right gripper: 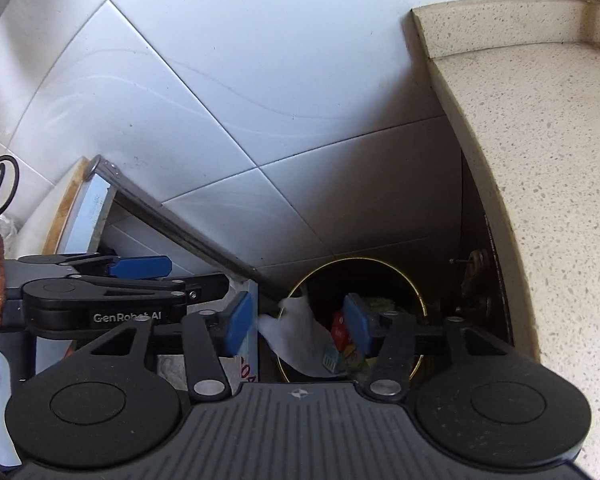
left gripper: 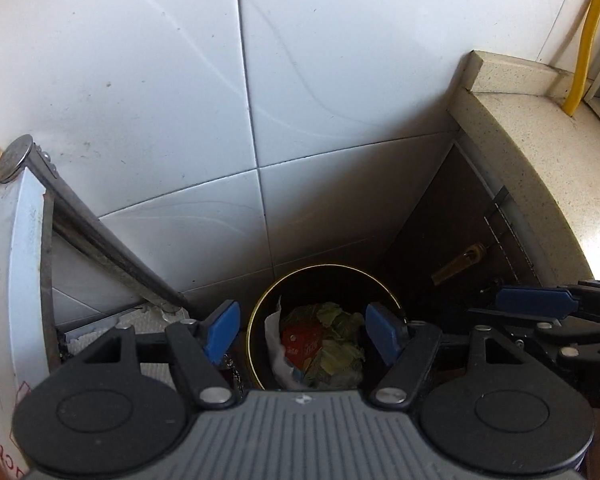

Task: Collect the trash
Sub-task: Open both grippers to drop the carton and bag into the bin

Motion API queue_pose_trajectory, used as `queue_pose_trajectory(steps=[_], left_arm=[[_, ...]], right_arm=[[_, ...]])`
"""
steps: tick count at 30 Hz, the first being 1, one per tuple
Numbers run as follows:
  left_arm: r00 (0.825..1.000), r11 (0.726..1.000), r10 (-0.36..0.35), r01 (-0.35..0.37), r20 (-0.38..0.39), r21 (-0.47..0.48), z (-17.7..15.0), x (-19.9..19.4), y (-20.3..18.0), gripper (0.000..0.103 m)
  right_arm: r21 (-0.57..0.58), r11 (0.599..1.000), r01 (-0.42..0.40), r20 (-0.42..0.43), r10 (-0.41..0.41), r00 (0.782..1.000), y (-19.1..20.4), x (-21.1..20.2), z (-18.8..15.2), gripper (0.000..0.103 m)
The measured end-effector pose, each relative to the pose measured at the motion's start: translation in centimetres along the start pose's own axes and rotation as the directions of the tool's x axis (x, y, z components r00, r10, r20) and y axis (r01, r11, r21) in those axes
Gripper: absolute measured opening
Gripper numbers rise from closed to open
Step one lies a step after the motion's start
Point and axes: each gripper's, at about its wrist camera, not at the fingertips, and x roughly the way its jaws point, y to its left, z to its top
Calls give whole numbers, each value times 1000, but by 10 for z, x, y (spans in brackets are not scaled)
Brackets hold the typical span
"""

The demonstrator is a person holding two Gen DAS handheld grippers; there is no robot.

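Note:
A round black trash bin with a gold rim (left gripper: 284, 280) stands on the floor against the white tiled wall. It holds a red packet (left gripper: 302, 340), green leaves (left gripper: 340, 344) and white paper (left gripper: 274, 332). My left gripper (left gripper: 304, 330) is open and empty, high above the bin's mouth. My right gripper (right gripper: 298, 322) is open and empty too, above the same bin (right gripper: 416, 292), where the white paper (right gripper: 300, 328) lies over the rim. Each gripper shows in the other's view, the right one (left gripper: 540, 302) and the left one (right gripper: 140, 268).
A speckled stone counter (left gripper: 548, 152) runs along the right, with a dark cabinet door and brass handle (left gripper: 458, 266) below it. A metal bar (left gripper: 108, 240) leans against the wall at left by a white board. A yellow hose (left gripper: 588, 40) hangs at the far right.

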Motion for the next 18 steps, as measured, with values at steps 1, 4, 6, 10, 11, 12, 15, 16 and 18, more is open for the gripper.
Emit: queue_pose_trajectory(steps=[1,4,6,10,11,12,15,16,18], left_arm=[[1000,1000,-2,2,4,-1,-1,-2,-2,66],[1000,1000,-14,14,14,0,-2,-8,-5,67],[999,1000,-16,16,29,-6,-4,-16,-6,67],[997,999,-18,21,72,-35,-9,-33,-1,68],[996,999,-22,25,85,-42,-10,-38,2,68],[995,998,-22,27,99,-49,-12,-44,3,68],[990,998,-9,16,142,-55,-18,-58,7,69],[988,998,-8,17,153,-54,-20,-62,8,70],[985,998,-10,20,175,-55,-24,-71,11,74]], right_arm=[[1,1000,0,8,0,1000,1,-3,0,62],[7,1000,4,38,-4,999,2,-14,-2,62],[8,1000,9,63,-10,998,4,-22,-4,62],[6,999,53,120,-53,991,9,-37,-7,68],[4,998,59,132,-59,989,10,-41,-8,68],[3,998,68,145,-68,987,11,-45,-8,68],[1,996,86,177,-85,981,16,-55,-11,70],[2,996,92,187,-90,978,18,-58,-13,72],[1,994,107,211,-105,972,22,-64,-16,79]])
